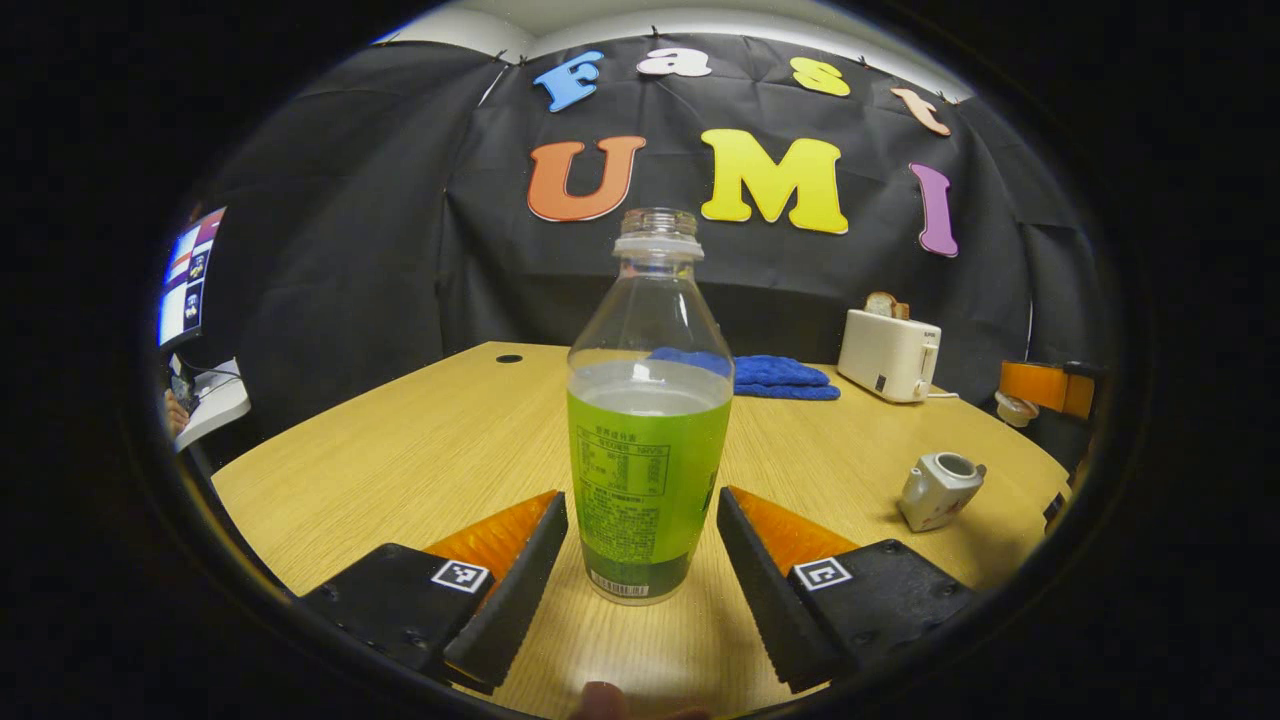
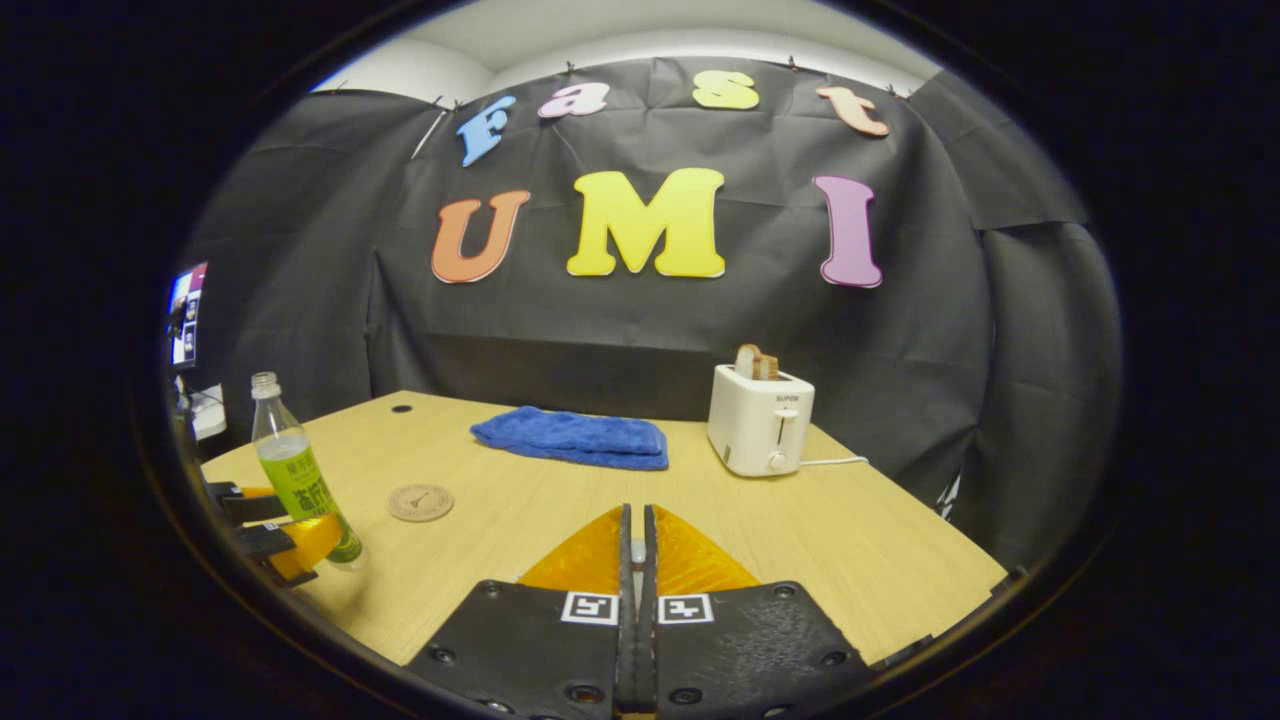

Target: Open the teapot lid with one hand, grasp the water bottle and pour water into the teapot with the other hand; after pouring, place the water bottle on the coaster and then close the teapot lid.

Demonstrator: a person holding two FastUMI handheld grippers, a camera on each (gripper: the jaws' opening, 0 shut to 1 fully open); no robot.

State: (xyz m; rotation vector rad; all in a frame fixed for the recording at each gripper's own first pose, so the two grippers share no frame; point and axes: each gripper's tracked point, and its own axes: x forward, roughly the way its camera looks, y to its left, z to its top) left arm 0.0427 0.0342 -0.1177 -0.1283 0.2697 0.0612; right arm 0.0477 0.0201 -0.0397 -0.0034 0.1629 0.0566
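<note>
An uncapped clear bottle (image 1: 648,440) with a green label, partly full, stands upright on the wooden table (image 1: 420,450). My left gripper (image 1: 642,500) is open, with one finger on each side of the bottle's lower half and a gap on both sides. To the right sits the small white teapot (image 1: 938,490), its top uncovered. Farther right, my right gripper (image 1: 1045,387) holds the small white lid (image 1: 1015,408) above the table. In the right gripper view my right gripper (image 2: 637,512) is shut, with a sliver of the lid (image 2: 637,550) between its fingers. A round coaster (image 2: 421,502) lies near the bottle (image 2: 300,480).
A folded blue towel (image 2: 575,437) lies at the back of the table. A white toaster (image 2: 760,418) with bread in it stands to its right, its cord trailing off. A monitor (image 1: 188,275) sits past the table's left edge. A fingertip (image 1: 600,700) shows at the bottom.
</note>
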